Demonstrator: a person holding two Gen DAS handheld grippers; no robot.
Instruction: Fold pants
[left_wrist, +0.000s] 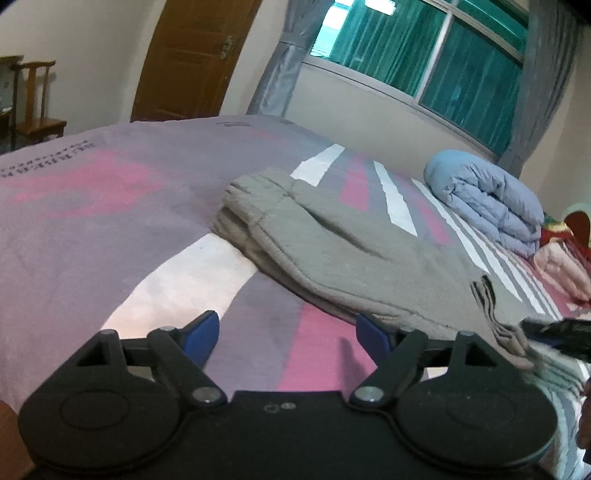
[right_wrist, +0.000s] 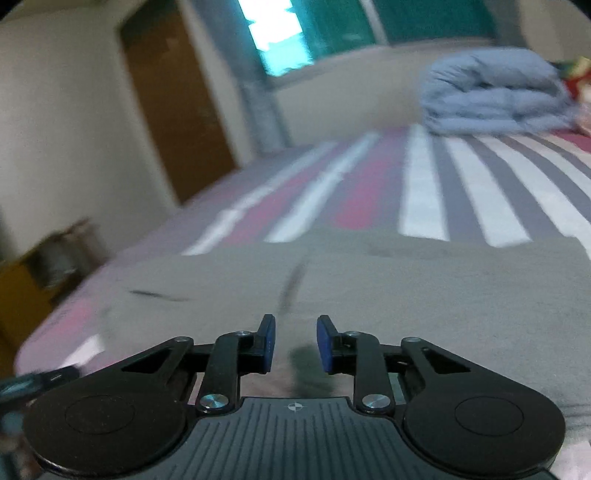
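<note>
Grey pants (left_wrist: 332, 251) lie folded in layers on the striped bed cover (left_wrist: 110, 206). My left gripper (left_wrist: 288, 332) hovers just in front of their near edge, its blue pads far apart with only bed cover between them. At the right edge of the left wrist view, a blurred dark shape (left_wrist: 557, 332) sits by the stacked fabric ends. In the right wrist view the pants (right_wrist: 406, 288) fill the foreground. My right gripper (right_wrist: 295, 343) is low over them, its pads a narrow gap apart and gripping nothing.
A folded blue duvet (left_wrist: 487, 206) (right_wrist: 495, 96) lies at the far side of the bed under the window. Pink and red clothes (left_wrist: 561, 266) are piled at the right. A wooden door (left_wrist: 192, 55) and a chair (left_wrist: 37, 99) stand beyond the bed.
</note>
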